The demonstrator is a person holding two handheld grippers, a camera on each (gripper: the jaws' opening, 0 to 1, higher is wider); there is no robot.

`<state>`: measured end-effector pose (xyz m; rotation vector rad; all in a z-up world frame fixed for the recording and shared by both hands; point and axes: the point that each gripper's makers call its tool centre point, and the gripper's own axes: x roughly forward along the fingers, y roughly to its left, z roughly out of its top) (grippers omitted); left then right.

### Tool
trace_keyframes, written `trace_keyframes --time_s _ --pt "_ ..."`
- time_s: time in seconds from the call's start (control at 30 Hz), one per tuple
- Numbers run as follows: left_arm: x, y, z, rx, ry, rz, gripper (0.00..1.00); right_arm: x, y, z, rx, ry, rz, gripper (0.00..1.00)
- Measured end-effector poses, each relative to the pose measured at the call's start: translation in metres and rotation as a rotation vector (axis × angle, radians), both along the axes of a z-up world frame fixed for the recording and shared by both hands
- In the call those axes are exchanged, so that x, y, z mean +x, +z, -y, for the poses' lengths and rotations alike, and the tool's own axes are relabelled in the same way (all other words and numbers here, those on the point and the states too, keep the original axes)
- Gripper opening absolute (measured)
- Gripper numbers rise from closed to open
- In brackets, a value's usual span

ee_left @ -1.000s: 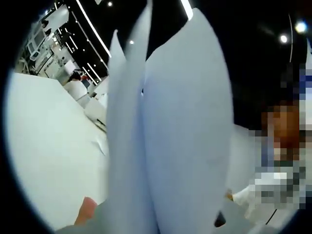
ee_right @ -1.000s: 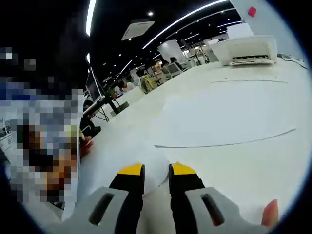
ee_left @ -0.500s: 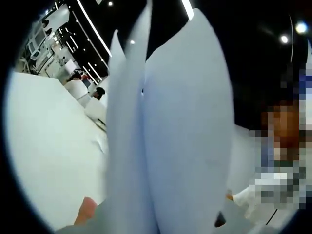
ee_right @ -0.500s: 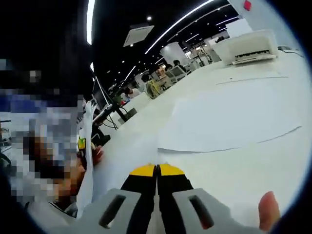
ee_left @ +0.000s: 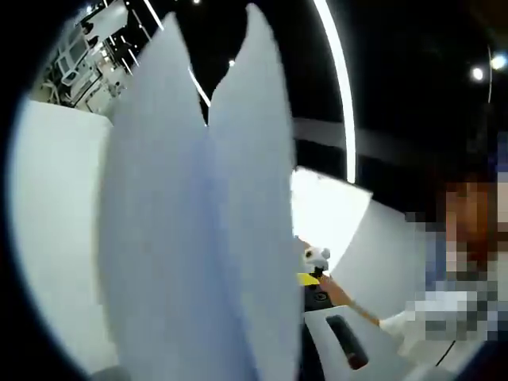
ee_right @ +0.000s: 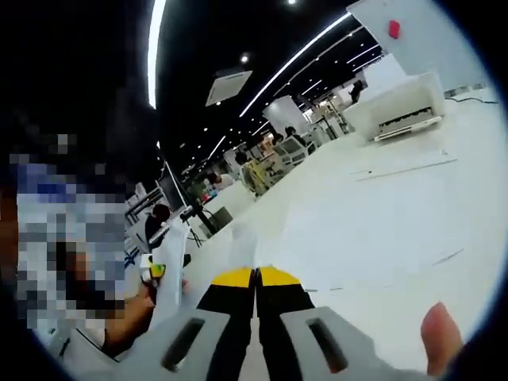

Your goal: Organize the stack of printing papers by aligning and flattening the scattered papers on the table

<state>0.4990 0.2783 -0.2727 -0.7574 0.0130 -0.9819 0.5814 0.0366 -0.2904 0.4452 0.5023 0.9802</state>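
Several white sheets of printing paper (ee_left: 198, 238) stand upright right in front of the left gripper view's camera, rising from where my left gripper's jaws are; the jaws themselves are hidden behind them. My right gripper (ee_right: 255, 278) is shut on the edge of one sheet (ee_right: 240, 242), which rises edge-on from the yellow tips. That gripper (ee_left: 308, 279) enters the left gripper view from the right, its sheet (ee_left: 329, 218) curving up behind it. More sheets (ee_right: 373, 230) lie flat on the white table (ee_right: 444, 198). The left gripper (ee_right: 156, 271) and its papers are at the left.
A white printer (ee_right: 394, 107) stands at the far right end of the table. A person sits close by across the table edge (ee_left: 444, 317). Other desks and people fill the dim hall beyond. My thumb (ee_right: 440, 333) rests on the right gripper's body.
The right gripper went from open to shut on a sheet's edge, then lifted it off the table. The left gripper's papers shifted left in view, and the right gripper came into sight beside them.
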Motion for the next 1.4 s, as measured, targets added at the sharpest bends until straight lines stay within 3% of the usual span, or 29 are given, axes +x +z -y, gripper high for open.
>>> trace_keyframes --time_s 0.13,0.33,0.37,0.43,0.47,0.67,0.97,1.1,1.4 --pt "0.004 -0.005 -0.001 -0.010 0.004 -0.049 0.06 0.004 0.018 0.014 0.005 -0.016 0.034 0.00" --pt "0.008 -0.009 -0.001 -0.007 0.004 -0.083 0.06 0.004 0.064 0.049 0.023 -0.047 0.104 0.00" --pt "0.009 -0.011 -0.001 -0.010 0.002 -0.101 0.06 0.000 0.083 0.063 0.038 -0.056 0.129 0.00" --pt "0.012 -0.012 0.001 -0.021 0.008 -0.132 0.06 -0.007 0.102 0.074 0.044 -0.056 0.157 0.00" --pt "0.016 -0.014 0.005 -0.025 0.005 -0.157 0.06 -0.016 0.125 0.087 0.029 -0.048 0.194 0.00" --pt "0.026 -0.022 0.017 0.019 0.004 -0.199 0.06 -0.039 0.174 0.104 -0.019 -0.042 0.276 0.00" --pt "0.027 -0.023 0.020 0.008 -0.005 -0.219 0.06 -0.073 0.230 0.096 -0.037 0.037 0.330 0.00" --pt "0.027 -0.024 0.020 0.012 -0.005 -0.219 0.06 -0.098 0.255 0.074 0.009 0.123 0.355 0.00" --pt "0.027 -0.025 0.019 0.008 0.000 -0.226 0.06 -0.149 0.281 0.026 0.047 0.269 0.395 0.00"
